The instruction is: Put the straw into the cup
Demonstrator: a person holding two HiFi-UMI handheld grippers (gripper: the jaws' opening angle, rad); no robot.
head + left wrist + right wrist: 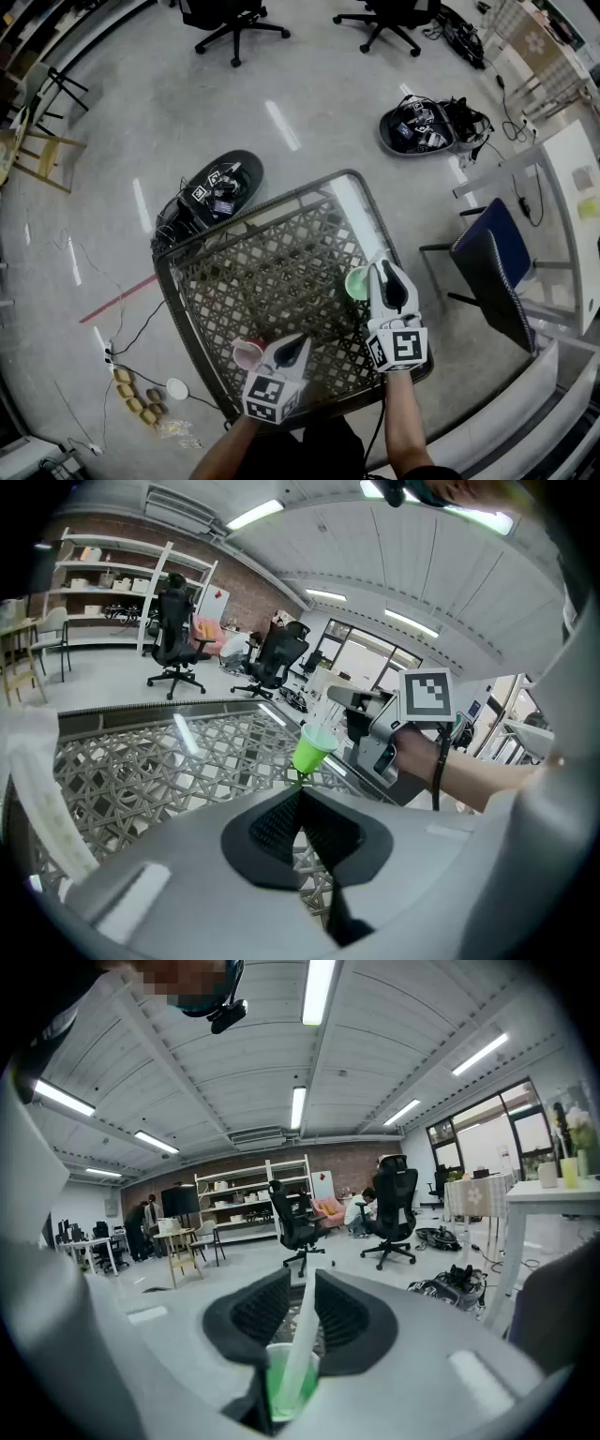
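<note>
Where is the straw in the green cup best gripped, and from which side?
Take the straw by its upper shaft, above the rim of the green cup, coming level from the person's side: it stands nearly upright, lower end sunk in the cup.

Open office with swivel chairs and shelving.

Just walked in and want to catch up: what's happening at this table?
A person works two handheld grippers over a lattice-top table. The right gripper has a straw standing between its slightly parted jaws, lower end already inside the green cup. The left gripper, jaws together and empty, hovers beside a pink cup.
</note>
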